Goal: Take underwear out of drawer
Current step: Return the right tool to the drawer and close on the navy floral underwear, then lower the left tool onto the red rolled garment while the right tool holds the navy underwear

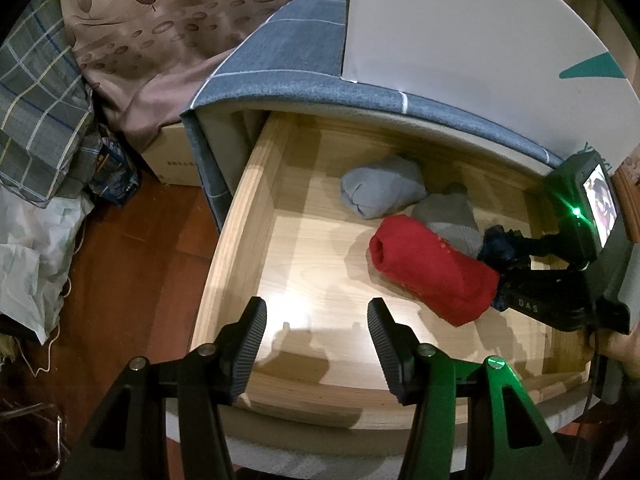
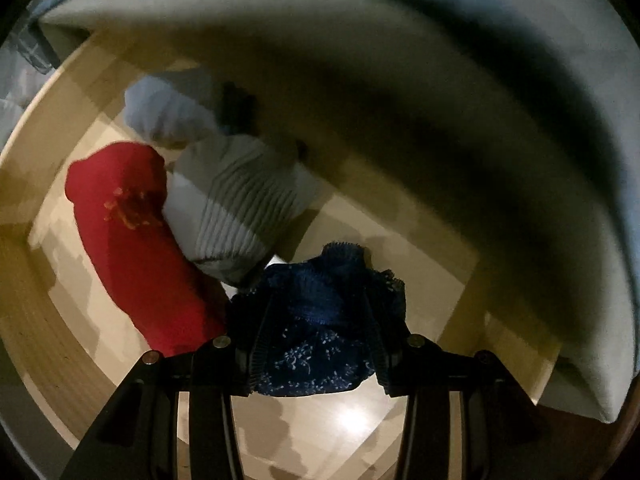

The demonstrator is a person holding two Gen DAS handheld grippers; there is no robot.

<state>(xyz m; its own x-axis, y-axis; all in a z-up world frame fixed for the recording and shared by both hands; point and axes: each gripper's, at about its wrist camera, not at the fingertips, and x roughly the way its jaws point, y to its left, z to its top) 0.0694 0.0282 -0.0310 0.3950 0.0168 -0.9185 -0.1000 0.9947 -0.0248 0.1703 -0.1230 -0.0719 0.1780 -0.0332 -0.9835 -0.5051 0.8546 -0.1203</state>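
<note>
Your right gripper [image 2: 316,344] points straight down into the open pale wooden drawer [image 1: 256,184], and the crumpled dark blue lacy underwear [image 2: 320,320] lies right between its jaws, bunched against both ribbed pads. The jaws are narrowed to a small gap and look to be pinching the fabric, so the hold seems made. The bundle sits at the near right of the drawer floor, touching the near end of the rolled red cloth bundle [image 2: 132,240], whose long axis runs away to the far left. A ribbed grey-and-white roll [image 2: 236,208] lies just beyond the blue piece.

Your left gripper [image 1: 316,340] hovers over the near left rim, jaws about half open and empty, well apart from the blue piece. The way out is straight up, since the cabinet's padded grey edge [image 2: 440,80] overhangs the far side.
</note>
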